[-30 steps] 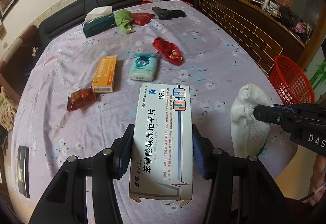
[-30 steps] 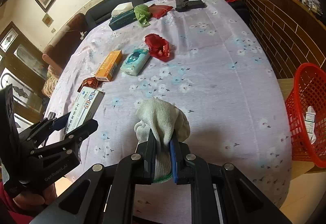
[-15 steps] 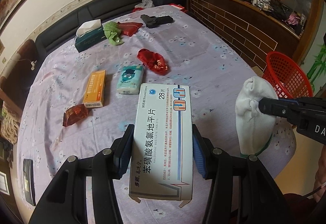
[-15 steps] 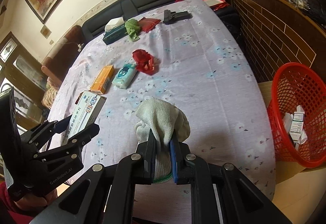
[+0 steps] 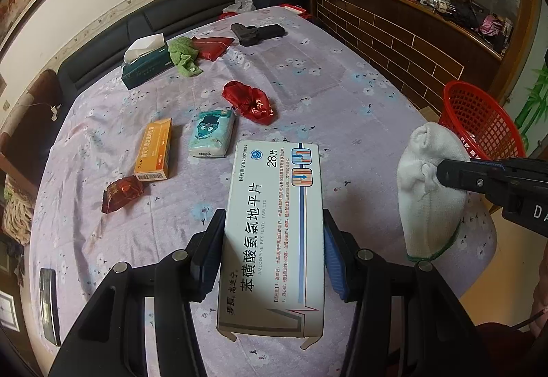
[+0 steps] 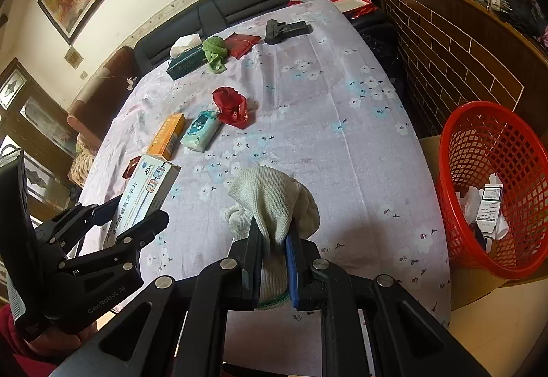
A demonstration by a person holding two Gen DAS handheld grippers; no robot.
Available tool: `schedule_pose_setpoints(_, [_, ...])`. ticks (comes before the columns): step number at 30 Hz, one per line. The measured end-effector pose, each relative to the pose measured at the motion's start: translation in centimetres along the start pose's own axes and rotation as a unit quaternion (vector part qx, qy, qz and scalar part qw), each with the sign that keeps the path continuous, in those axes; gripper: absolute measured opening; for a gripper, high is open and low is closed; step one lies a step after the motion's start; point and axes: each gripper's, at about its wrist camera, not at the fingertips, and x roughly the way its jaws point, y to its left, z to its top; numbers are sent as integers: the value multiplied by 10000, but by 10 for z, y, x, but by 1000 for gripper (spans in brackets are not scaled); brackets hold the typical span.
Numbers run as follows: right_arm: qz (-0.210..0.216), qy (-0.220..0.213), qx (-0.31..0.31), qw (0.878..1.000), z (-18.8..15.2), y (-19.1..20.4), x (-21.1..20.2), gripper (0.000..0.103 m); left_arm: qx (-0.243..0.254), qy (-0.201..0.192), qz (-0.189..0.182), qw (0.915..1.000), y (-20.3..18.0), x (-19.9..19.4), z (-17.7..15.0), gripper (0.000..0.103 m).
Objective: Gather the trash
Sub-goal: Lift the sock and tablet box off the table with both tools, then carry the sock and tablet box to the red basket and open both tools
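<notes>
1. A pill box [image 5: 274,233] is clamped between the jaws of the left gripper [image 5: 274,240], the pads pressed on its two long sides. It is held lengthwise, clear of the table [image 5: 342,96], probably so that it can be carried without slipping.
2. A white glove [image 6: 270,205] is pinched near its cuff by the right gripper [image 6: 274,264], whose jaws are almost together on the thin cloth. The bunched fingers of the glove are left sticking up past the pads.
3. Both loads are held above the near edge of the table, side by side and apart, so neither is knocked by the other.
4. A red basket [image 6: 493,185] is set just off the table's right edge, beside the brick wall; a small carton and white scraps are already lying in it. It is judged to be the bin for the trash.
5. An orange box [image 5: 154,150], a tissue pack [image 5: 212,133], a red wrapper [image 5: 250,102] and a brown wrapper [image 5: 121,193] are left on the cloth, so more collecting is judged to remain.
6. The next step is judged to be a carry to the basket; the glove is nearer it.
</notes>
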Motion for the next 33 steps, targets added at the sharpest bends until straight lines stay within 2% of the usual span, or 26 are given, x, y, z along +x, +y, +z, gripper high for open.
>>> schedule_pose_setpoints(18, [-59, 90, -14, 9999, -7, 1, 0, 13, 73, 62, -92, 9999, -7, 2, -7, 51])
schedule_pose_setpoints(33, [-254, 171, 220, 9993, -18, -18, -5, 13, 325, 153, -265, 9990, -28, 13, -5, 51])
